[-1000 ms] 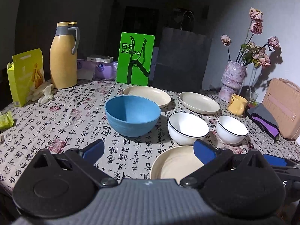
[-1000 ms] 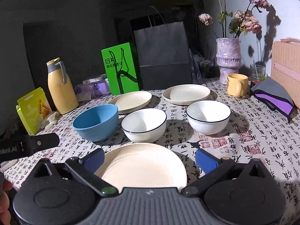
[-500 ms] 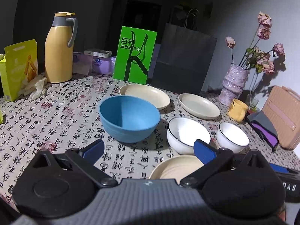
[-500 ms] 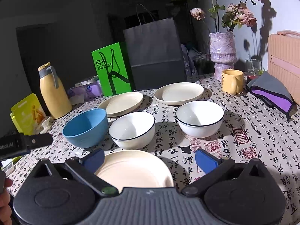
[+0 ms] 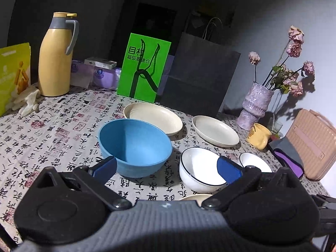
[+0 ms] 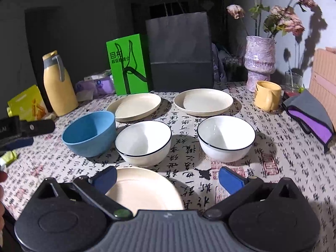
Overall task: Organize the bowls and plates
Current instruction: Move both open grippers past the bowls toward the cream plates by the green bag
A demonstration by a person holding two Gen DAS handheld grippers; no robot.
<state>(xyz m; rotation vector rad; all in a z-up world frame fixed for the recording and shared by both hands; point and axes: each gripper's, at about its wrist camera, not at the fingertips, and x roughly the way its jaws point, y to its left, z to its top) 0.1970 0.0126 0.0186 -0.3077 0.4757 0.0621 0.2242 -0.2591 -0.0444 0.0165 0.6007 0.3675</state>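
Dim walls and a dark doorway stood behind the tabletop (image 6: 283, 147), which wore a cloth printed with black calligraphy. Along its far edge were a yellow thermos jug (image 5: 56, 56), a green card box (image 5: 145, 67), a black paper bag (image 6: 180, 52) and a purple vase (image 6: 260, 61) of faded pink flowers, with a yellow mug (image 6: 267, 95) just beside the vase.

Both pairs of tongs were spread wide and held nothing. The left tongs (image 5: 166, 168) hovered low at the near side; the blue bowl (image 5: 134, 147) sat between their blue tips, just beyond the left tip, and the rim of a white bowl (image 5: 199, 170) lay behind the right tip. A second white bowl (image 5: 254, 163) peeked out to the right of that.

The right tongs (image 6: 168, 177) hung over the near edge, with a cream plate (image 6: 145, 189) directly under them, its left rim touching or just behind the left tip; I could not tell which. Beyond it, left to right, stood the blue bowl and the two black-rimmed white bowls, near one another but apart. Two more cream plates (image 6: 136, 106) (image 6: 203, 101) lay side by side farther back, in front of the box and bag.
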